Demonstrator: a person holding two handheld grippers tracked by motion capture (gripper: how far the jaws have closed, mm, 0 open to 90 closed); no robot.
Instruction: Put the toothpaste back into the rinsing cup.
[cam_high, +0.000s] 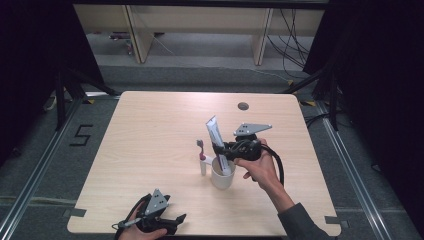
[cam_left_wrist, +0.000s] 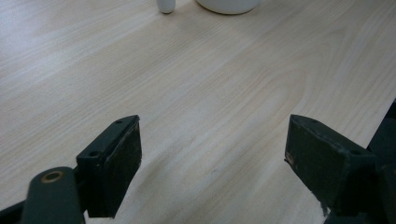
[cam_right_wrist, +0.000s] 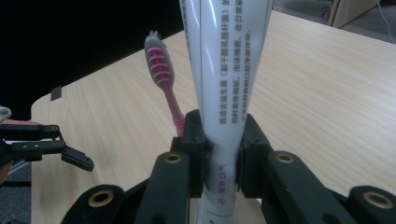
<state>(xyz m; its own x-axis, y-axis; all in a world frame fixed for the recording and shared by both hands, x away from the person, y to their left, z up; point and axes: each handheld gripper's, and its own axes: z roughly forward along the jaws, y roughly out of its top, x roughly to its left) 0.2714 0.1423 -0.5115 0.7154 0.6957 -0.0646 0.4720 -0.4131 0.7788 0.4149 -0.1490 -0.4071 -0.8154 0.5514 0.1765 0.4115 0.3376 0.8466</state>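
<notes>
The right gripper (cam_high: 223, 150) is clamped on a white toothpaste tube (cam_high: 218, 139), its jaws pressing the tube's lower body from both sides, and holds it nearly upright with the bottom end already inside the white cup (cam_high: 222, 174). The cup stands a little toward the near edge of the tabletop (cam_high: 150, 125), right of its middle. A pink-and-grey toothbrush (cam_high: 202, 151) stands upright just beside the cup's left side, its base close to the rim — whether it leans on the cup cannot be told. Judging from this, the tube is most of the way in; what seems left is to lower it fully, release, and then perhaps deal with the toothbrush. The left gripper (cam_high: 159, 221) rests idle at the near edge, left of centre, its jaws wide apart over bare wood with nothing between them. In the right gripper view the tube (cam_right_wrist: 224, 84) carries columns of small Chinese print, black higher up and pink near the jaws — too fine to read with confidence, and no brand name can be made out. A "5" (cam_high: 81, 135) is marked on the floor to the table's left.
</notes>
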